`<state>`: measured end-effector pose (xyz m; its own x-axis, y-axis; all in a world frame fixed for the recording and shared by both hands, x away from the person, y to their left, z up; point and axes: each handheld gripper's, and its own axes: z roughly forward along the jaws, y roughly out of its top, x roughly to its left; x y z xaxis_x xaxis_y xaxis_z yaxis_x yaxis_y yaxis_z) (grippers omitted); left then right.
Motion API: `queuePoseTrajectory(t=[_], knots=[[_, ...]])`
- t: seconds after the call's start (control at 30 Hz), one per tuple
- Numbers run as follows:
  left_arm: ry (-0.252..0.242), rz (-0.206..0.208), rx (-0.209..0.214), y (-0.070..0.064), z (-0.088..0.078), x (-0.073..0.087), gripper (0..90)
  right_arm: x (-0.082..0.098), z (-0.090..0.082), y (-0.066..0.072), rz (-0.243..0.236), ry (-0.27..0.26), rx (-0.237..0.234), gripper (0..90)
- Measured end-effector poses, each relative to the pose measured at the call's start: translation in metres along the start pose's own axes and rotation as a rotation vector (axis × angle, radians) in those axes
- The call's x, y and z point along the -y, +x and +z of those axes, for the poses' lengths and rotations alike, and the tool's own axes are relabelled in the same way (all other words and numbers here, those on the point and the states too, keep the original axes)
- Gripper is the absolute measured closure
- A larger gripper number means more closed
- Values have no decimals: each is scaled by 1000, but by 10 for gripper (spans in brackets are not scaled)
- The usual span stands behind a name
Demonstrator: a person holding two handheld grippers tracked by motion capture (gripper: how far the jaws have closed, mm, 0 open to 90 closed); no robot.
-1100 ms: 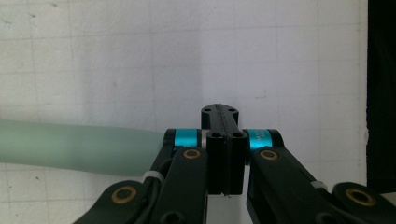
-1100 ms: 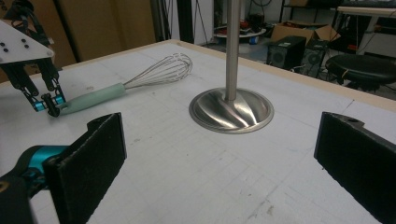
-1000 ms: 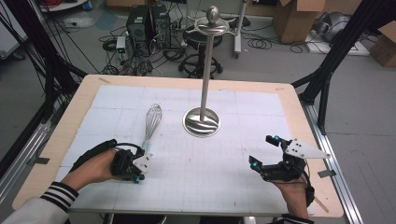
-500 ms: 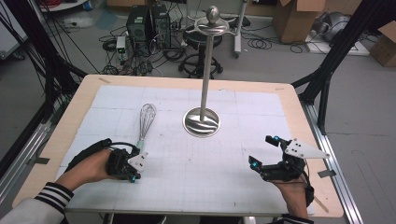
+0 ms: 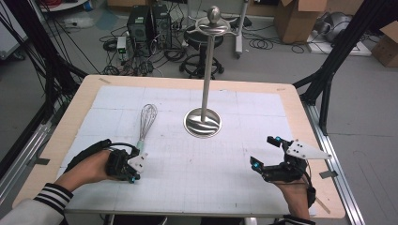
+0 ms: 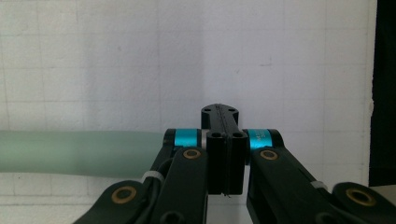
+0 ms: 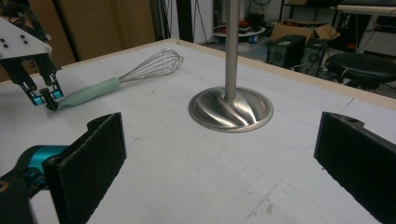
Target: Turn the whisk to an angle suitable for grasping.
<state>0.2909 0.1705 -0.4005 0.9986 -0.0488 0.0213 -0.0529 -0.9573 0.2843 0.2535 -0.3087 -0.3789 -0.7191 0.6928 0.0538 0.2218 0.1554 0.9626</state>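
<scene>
No legible writing anywhere; left tongs (image 6: 223, 140) shut empty beside whisk (image 5: 146, 123), right tongs (image 7: 224, 158) wide.

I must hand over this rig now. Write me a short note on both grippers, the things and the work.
Left gripper: shut with nothing between its jaws, beside the end of the wire whisk with pale green handle, which lies flat on the white gridded mat.
Right gripper: open, holding nothing, facing the tall steel stand with round base.
Done: nothing gripped.
Left: probably grasp the whisk; the stand may be its goal.
</scene>
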Motion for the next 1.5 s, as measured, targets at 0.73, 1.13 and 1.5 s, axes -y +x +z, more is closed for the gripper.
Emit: queuePoseTrajectory(t=[0.73,1.13,1.5], knots=[[26,-36,-25,3,-8,22,896,0,1,0,-5,2,-2,10],[45,-69,-43,7,-13,37,896,1,1,0,-3,5,3,10],[63,-91,-69,10,-17,54,897,1,1,0,-2,11,4,10]])
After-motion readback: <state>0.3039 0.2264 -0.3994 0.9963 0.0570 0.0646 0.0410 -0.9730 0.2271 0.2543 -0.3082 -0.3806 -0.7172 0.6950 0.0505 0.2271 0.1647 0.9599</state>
